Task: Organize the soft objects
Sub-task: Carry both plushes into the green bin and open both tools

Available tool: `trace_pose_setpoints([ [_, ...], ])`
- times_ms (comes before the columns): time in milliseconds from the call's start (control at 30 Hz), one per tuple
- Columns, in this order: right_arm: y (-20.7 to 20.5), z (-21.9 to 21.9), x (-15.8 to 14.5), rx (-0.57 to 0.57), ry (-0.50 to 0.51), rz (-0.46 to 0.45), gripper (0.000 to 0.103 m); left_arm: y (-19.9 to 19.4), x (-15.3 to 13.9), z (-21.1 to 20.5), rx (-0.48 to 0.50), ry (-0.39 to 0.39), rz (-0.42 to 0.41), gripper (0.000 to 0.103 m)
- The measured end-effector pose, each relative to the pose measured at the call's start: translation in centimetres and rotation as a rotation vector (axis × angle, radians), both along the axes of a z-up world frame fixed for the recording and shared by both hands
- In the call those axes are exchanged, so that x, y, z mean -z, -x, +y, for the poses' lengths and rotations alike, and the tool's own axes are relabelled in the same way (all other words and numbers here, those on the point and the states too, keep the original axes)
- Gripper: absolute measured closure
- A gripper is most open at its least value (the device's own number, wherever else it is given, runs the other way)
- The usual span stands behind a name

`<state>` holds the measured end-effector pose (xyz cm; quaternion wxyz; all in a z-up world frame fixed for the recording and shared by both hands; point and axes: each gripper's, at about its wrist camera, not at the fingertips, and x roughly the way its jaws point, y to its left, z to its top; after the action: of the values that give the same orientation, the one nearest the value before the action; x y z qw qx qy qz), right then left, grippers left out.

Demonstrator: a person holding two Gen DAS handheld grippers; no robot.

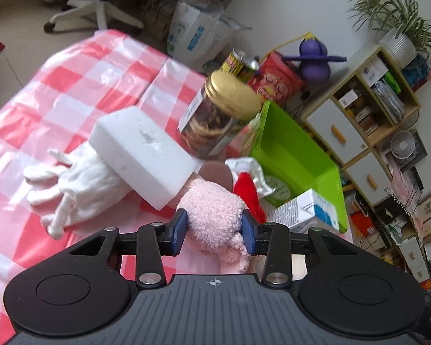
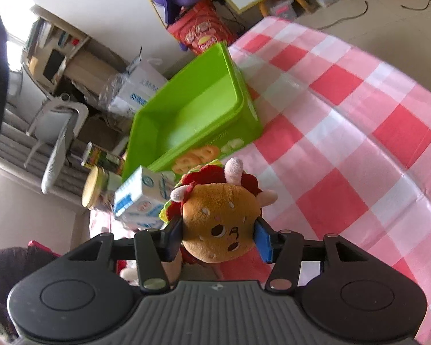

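In the left wrist view my left gripper (image 1: 214, 231) is shut on a pink plush toy (image 1: 215, 218), its blue pads pressed into both sides. A white foam block (image 1: 143, 152) leans on white gloves (image 1: 71, 184) just beyond, on the checked cloth. In the right wrist view my right gripper (image 2: 217, 237) is shut on a burger-shaped plush (image 2: 221, 221) with a brown bun face, red frill and small pink horns. The green bin (image 2: 192, 115) stands behind it, tilted in view; its inside shows bare. The same green bin (image 1: 293, 155) sits right of the pink toy.
A gold-lidded cookie jar (image 1: 215, 118), a can (image 1: 238, 63) and a red snack bag (image 1: 275, 80) stand near the bin. A blue-and-white carton (image 2: 140, 198) lies beside it. The red-and-white checked tablecloth (image 2: 344, 132) spreads to the right. Shelves and a plant line the wall.
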<state>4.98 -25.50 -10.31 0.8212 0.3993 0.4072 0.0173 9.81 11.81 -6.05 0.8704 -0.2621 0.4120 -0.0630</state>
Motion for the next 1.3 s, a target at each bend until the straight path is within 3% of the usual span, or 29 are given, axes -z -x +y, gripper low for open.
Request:
trace_pose_setpoints([
  [200,0.8,-0.6,-1.3,0.039,-0.019,-0.049,0.072,0.6,-1.8,0.4,-0.016,0.032,-0.065,0.063],
  [500,1.7,-1.3,-3.0,0.073,-0.050,-0.108,0.072,2.0,-5.6,0.1,-0.023,-0.003,-0.191,0.063],
  [800,-1.4,-2.7,-5.4,0.097,-0.017,-0.153,0.072,-3.4,-7.5,-6.0,0.167,-0.147,-0.262,0.063],
  [1133,-7.6,-3.2,-3.2,0.105,-0.017,-0.183,0.072,-12.7,-4.1,-13.7,0.376,-0.342,-0.274,0.063],
  [1300,-9.4,-3.3,-1.3,0.093,-0.018,-0.178,0.072,-15.7,-1.2,-15.4,0.424,-0.428,-0.242,0.063],
])
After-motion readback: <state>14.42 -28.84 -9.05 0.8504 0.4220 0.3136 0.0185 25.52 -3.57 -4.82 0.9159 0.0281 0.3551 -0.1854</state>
